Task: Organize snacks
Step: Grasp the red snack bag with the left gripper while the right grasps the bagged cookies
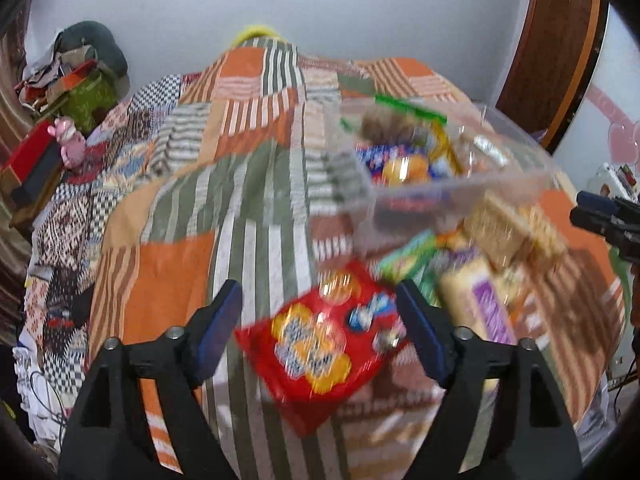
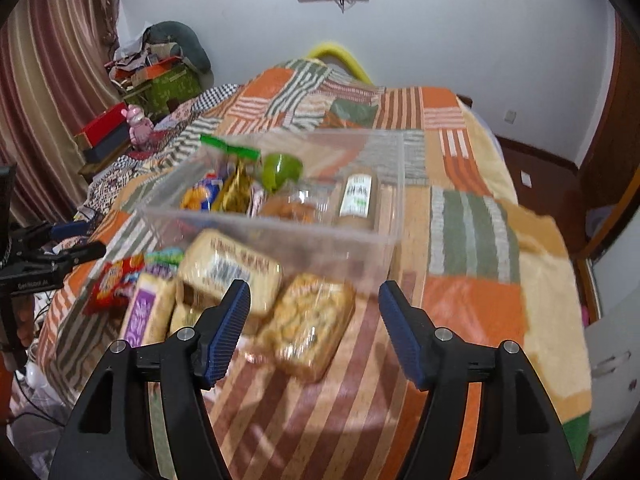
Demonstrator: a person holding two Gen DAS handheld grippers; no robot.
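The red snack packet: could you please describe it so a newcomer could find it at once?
On the patchwork bedspread, look in front of the clear plastic bin, at the left end of the loose snacks. The red snack packet is the only bright red one, with yellow flower-shaped biscuits printed on it.

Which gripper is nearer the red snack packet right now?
Left. The left gripper has its open fingers on either side of the red snack packet. The right gripper is open over the bread packs, well to the packet's right.

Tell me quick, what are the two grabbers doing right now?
Left gripper: open, holding nothing, the red snack packet lying between its fingers.
Right gripper: open, holding nothing, over a clear-wrapped pastry.
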